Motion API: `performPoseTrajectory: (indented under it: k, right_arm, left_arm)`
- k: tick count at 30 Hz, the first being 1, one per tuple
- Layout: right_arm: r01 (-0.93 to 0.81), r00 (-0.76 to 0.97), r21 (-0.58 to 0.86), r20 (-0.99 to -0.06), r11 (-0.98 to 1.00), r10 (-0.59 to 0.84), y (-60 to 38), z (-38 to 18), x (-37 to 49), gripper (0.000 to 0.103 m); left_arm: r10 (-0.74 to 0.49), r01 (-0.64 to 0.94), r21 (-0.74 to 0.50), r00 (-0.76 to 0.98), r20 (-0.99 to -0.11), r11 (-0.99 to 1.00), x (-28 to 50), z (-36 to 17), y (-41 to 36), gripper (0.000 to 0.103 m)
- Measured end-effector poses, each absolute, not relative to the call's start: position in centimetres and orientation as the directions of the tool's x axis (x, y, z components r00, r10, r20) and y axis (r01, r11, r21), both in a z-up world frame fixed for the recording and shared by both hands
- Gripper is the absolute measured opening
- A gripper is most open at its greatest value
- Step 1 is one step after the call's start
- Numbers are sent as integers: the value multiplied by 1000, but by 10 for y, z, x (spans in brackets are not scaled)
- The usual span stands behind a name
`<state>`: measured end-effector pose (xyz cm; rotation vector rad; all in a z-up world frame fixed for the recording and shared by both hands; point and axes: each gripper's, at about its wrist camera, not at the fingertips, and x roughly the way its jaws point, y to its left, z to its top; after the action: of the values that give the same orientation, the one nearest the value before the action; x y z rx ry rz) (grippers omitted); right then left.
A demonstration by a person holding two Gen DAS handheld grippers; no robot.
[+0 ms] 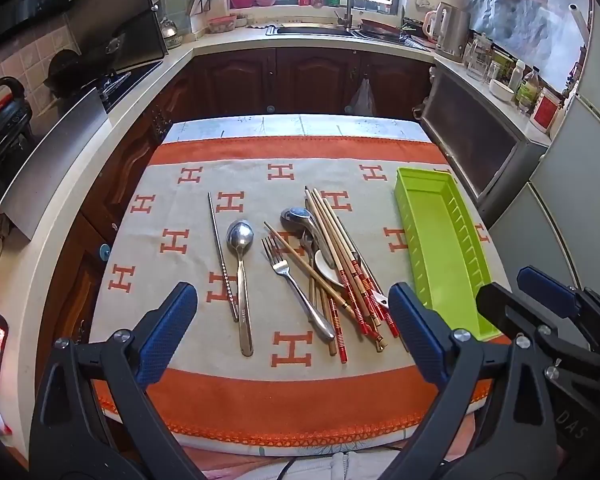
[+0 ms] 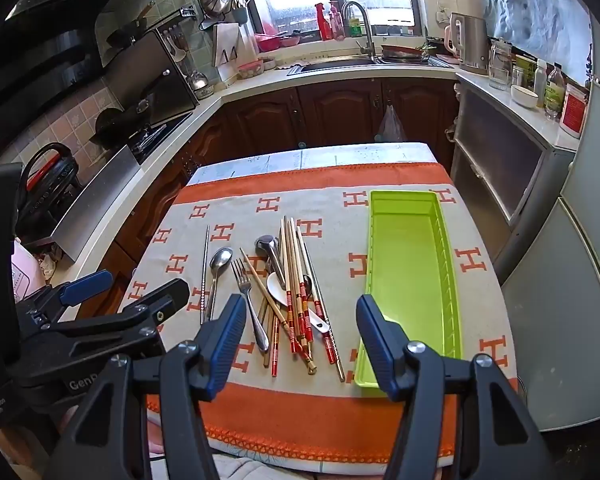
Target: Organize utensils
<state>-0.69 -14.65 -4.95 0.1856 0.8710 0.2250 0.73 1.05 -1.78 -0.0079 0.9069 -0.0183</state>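
We hold the left gripper (image 1: 292,312) and right gripper (image 2: 300,340) spread and empty above the near edge, since the utensils (image 1: 320,272) lie heaped left of the bare green tray (image 1: 440,248).

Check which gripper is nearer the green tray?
Right. The right gripper hangs over the green tray's near end; the left gripper hangs over the loose cutlery beside it.

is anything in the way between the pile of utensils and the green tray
Nothing visible. Only bare cloth lies between the utensil pile and the green tray, which stands to the pile's right and has nothing in it. The right gripper and left gripper hover open on the near side, holding nothing.
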Motion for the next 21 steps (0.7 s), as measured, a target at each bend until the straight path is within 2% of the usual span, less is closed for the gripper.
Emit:
performPoseTrajectory:
  k: [21]
  right_arm:
    - [-118, 612, 251, -743, 961, 269, -144, -49, -9, 57]
  left_arm:
    - [-17, 14, -11, 611, -792, 1000, 7, -25, 12, 95]
